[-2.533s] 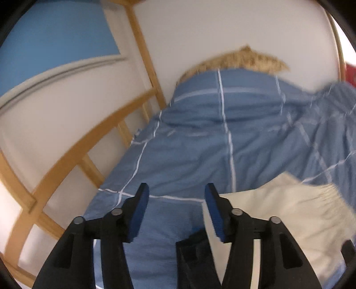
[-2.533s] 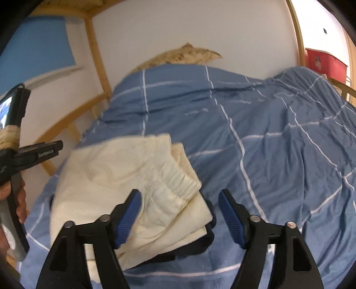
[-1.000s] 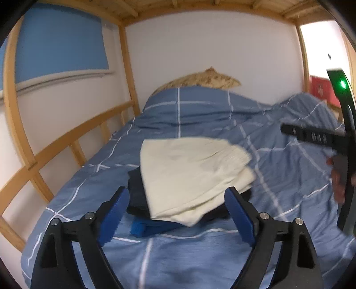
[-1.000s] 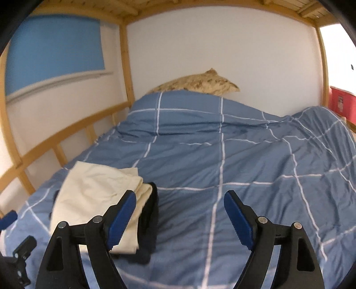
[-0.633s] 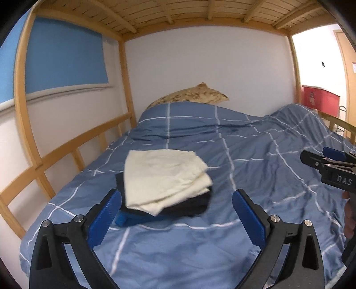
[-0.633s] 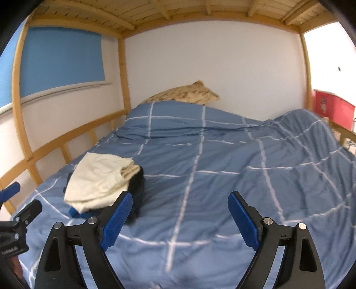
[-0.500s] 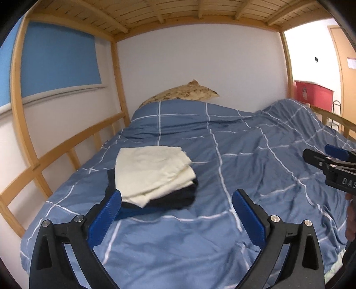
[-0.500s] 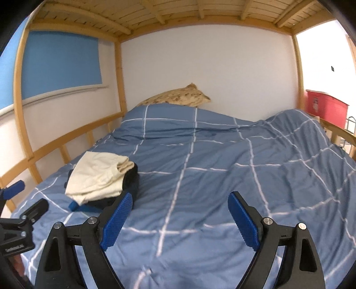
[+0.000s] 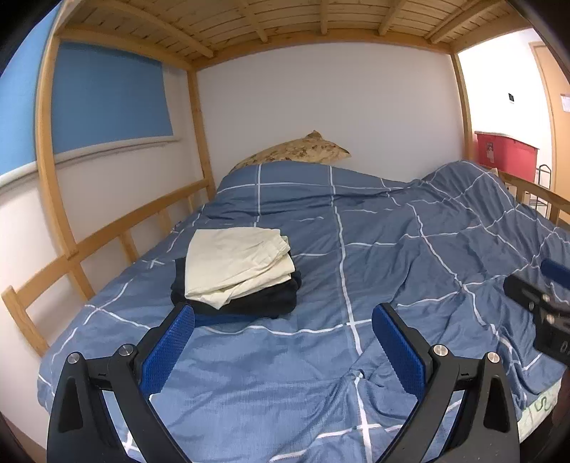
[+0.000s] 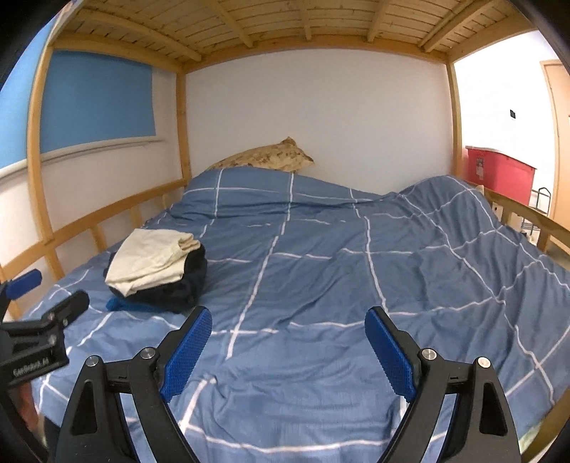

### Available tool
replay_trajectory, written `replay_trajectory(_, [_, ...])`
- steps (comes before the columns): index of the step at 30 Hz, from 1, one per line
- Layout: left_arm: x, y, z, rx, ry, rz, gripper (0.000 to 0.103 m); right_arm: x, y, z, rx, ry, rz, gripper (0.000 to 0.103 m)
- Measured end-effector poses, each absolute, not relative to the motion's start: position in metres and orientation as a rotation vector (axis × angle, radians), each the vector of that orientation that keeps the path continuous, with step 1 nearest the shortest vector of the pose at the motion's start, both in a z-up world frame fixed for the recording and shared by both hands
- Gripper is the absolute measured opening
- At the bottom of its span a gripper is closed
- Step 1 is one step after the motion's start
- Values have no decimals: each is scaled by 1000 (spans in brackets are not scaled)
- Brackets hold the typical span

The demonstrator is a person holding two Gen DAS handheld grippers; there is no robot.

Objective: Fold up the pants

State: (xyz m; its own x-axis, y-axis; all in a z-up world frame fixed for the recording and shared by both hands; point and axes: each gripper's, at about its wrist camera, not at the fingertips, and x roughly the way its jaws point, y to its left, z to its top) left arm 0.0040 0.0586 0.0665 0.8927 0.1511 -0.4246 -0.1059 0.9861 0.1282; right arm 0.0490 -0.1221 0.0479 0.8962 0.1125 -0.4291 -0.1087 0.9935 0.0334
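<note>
1. The cream pants [image 9: 237, 261] are lying folded into a soft, rumpled, roughly rectangular pad at centre left of the left wrist view, on top of a stack.
2. Their gathered, ribbed waistband edge is turned toward the upper right of the frame, and the long axis is running from lower left to upper right.
3. Beneath them a dark folded garment [image 9: 249, 302] is being pressed flat, thick and matte, and a blue garment [image 10: 123, 305] is showing as a thin strip at the bottom of the stack.
4. The stack is resting on a blue duvet [image 9: 356, 249] crossed by thin white grid lines, its cloth wrinkled and bunched up at the right of the frame.
5. A mottled tan pillow [image 9: 295, 151] is lying at upper centre against the white wall.
6. Pale wooden rails [image 9: 107, 228] are running along the left of the frame, and wooden slats [image 9: 285, 21] are spanning the top.
7. A red box [image 10: 498, 174] is standing at the right edge.
8. The left gripper [image 9: 283, 340] is being held wide apart at the bottom of its view, its blue dimpled pads [image 9: 167, 350] gripping nothing.
9. The right gripper [image 10: 288, 343] is likewise spread wide and empty, low in its frame, well apart from the stack.
</note>
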Motion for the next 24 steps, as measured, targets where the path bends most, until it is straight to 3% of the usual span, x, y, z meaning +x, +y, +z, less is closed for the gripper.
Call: replay_trajectory(24, [2, 52, 64, 62, 476, 95, 101, 37, -130, 40, 26, 461, 116, 89])
